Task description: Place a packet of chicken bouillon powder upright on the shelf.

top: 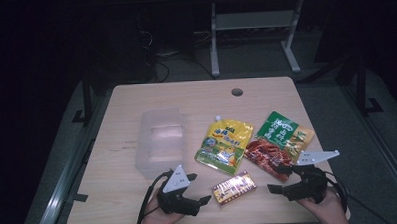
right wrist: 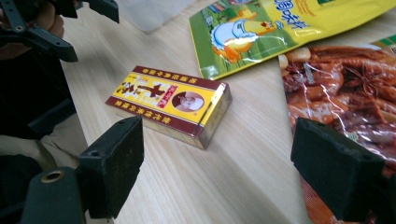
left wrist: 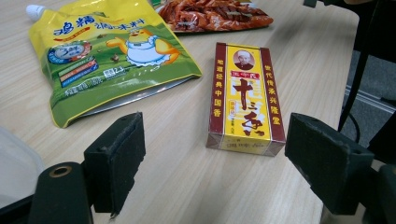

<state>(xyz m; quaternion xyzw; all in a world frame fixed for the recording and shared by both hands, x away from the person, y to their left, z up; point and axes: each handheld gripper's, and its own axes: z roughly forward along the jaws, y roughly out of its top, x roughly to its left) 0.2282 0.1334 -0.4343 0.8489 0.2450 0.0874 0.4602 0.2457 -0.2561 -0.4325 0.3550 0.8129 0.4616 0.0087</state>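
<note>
A small maroon and yellow box [top: 233, 188] [left wrist: 245, 98] [right wrist: 170, 105] lies flat near the table's front edge, between my two grippers. At its left, my left gripper [top: 198, 188] [left wrist: 222, 163] stands open with nothing between its jaws and points at the box. My right gripper [top: 275, 179] [right wrist: 224, 168] is open too, just right of the box and over the near end of a red and green snack pouch [top: 280, 144] [right wrist: 345, 93]. A yellow and green spouted pouch [top: 224, 146] [left wrist: 107, 56] [right wrist: 261, 28] lies behind the box.
A clear plastic container [top: 160, 141] [left wrist: 14, 163] stands left of the pouches on the wooden table [top: 196, 99]. The table has a round cable hole [top: 237, 92] at the back. Beyond it is a dark floor with a metal frame [top: 253, 20].
</note>
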